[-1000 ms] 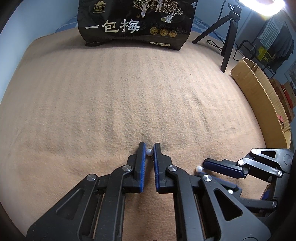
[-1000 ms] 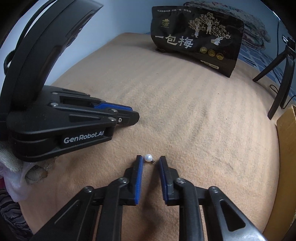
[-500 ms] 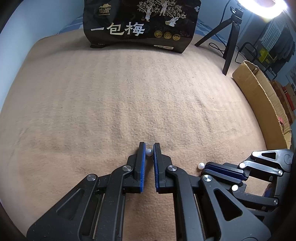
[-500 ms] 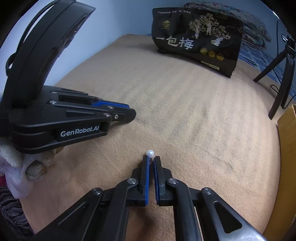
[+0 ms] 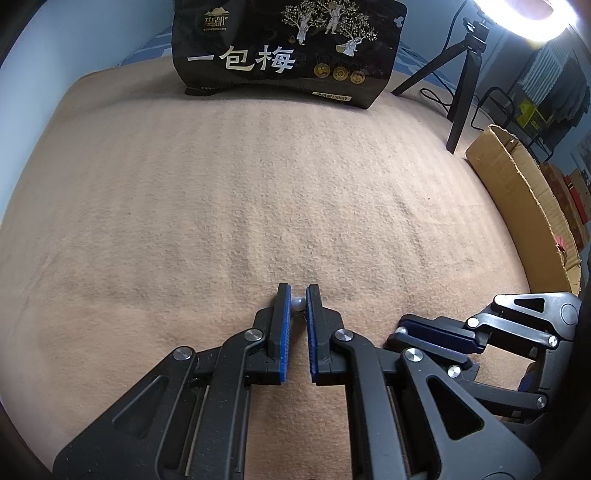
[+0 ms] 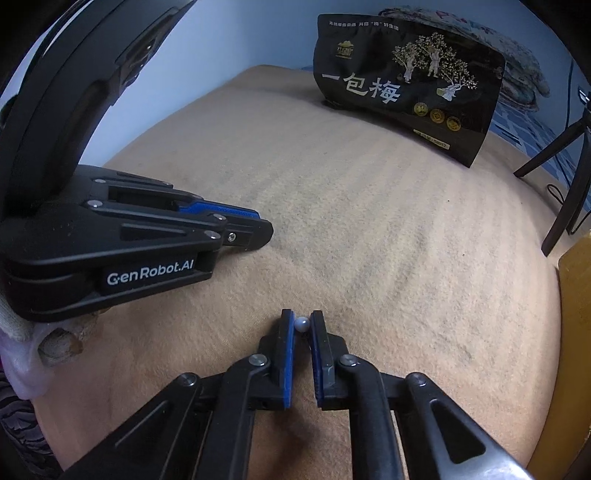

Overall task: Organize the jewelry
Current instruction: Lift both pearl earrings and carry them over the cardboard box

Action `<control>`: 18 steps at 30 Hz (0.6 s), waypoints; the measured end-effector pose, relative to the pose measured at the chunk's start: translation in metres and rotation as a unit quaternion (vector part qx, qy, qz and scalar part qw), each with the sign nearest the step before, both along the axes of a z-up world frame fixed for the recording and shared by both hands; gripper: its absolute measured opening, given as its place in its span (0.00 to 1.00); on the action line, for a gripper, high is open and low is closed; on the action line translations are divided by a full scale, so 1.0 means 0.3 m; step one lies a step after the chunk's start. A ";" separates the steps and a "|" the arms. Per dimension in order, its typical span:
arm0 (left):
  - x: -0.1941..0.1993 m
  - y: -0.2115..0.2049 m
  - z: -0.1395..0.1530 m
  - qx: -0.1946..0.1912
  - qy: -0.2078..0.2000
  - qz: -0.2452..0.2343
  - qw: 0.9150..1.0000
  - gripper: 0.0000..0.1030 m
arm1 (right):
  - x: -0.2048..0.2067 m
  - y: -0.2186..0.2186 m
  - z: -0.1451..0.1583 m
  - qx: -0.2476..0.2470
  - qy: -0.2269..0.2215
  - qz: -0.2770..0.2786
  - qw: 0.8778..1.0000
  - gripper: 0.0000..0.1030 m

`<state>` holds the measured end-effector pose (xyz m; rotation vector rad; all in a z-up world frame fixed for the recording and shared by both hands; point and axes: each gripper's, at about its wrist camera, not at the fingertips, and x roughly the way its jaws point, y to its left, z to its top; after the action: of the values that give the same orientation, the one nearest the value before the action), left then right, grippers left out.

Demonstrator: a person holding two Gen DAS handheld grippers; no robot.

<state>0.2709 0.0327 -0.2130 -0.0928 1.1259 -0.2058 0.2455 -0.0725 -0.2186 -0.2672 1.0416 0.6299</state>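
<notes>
Left black two-finger gripper [image 5: 298,295] pinches small white pearl earring [image 5: 297,303] | right black two-finger gripper [image 6: 302,320] pinches second small white pearl [image 6: 301,324], above tan blanket [image 5: 258,192] | we fear tip-only grips (round, slick) let either slip.

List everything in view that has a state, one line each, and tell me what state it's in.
Left gripper: shut on a pearl earring, low over the blanket.
Right gripper: shut on a second pearl earring.
Black snack bag: standing upright at the blanket's far edge; whether it is sealed cannot be told.
Cardboard box: open at the top, beside the bed.
Ring light: switched on.
</notes>
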 end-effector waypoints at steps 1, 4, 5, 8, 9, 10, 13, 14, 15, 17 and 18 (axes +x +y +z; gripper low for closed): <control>-0.002 0.002 0.005 0.000 -0.001 0.000 1.000 0.06 | -0.001 -0.002 0.002 0.001 0.000 0.000 1.000 0.06; -0.009 0.003 0.030 -0.001 -0.008 0.002 1.000 0.06 | -0.013 -0.013 0.014 0.002 -0.004 -0.004 1.000 0.06; -0.011 0.001 0.038 -0.001 -0.011 0.003 1.000 0.06 | -0.014 -0.020 0.020 0.004 -0.005 -0.006 1.000 0.06; -0.023 -0.015 0.081 0.003 -0.026 -0.001 1.000 0.06 | -0.027 -0.044 0.047 0.008 -0.009 -0.011 1.000 0.06; -0.030 -0.020 0.093 0.004 -0.030 -0.002 1.000 0.06 | -0.033 -0.056 0.061 0.010 -0.012 -0.014 1.000 0.06; -0.036 -0.031 0.113 0.005 -0.037 -0.005 0.999 0.06 | -0.037 -0.071 0.077 0.013 -0.014 -0.018 1.000 0.06; -0.049 -0.065 0.158 0.004 -0.054 -0.015 0.998 0.06 | -0.049 -0.113 0.125 0.021 -0.020 -0.029 0.999 0.06; -0.054 -0.078 0.175 0.004 -0.059 -0.018 0.998 0.06 | -0.052 -0.123 0.139 0.022 -0.023 -0.032 0.999 0.06; -0.058 -0.091 0.188 0.003 -0.063 -0.021 0.998 0.06 | -0.057 -0.139 0.159 0.024 -0.027 -0.035 0.999 0.06; -0.067 -0.120 0.218 0.001 -0.072 -0.028 0.997 0.06 | -0.068 -0.171 0.195 0.027 -0.034 -0.042 0.998 0.06; -0.073 -0.136 0.233 0.001 -0.077 -0.033 0.997 0.06 | -0.073 -0.188 0.211 0.029 -0.038 -0.046 0.998 0.06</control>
<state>0.2489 -0.0081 -0.1430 -0.0384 0.9766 -0.2660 0.2236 -0.1290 -0.1553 -0.1900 0.9565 0.5610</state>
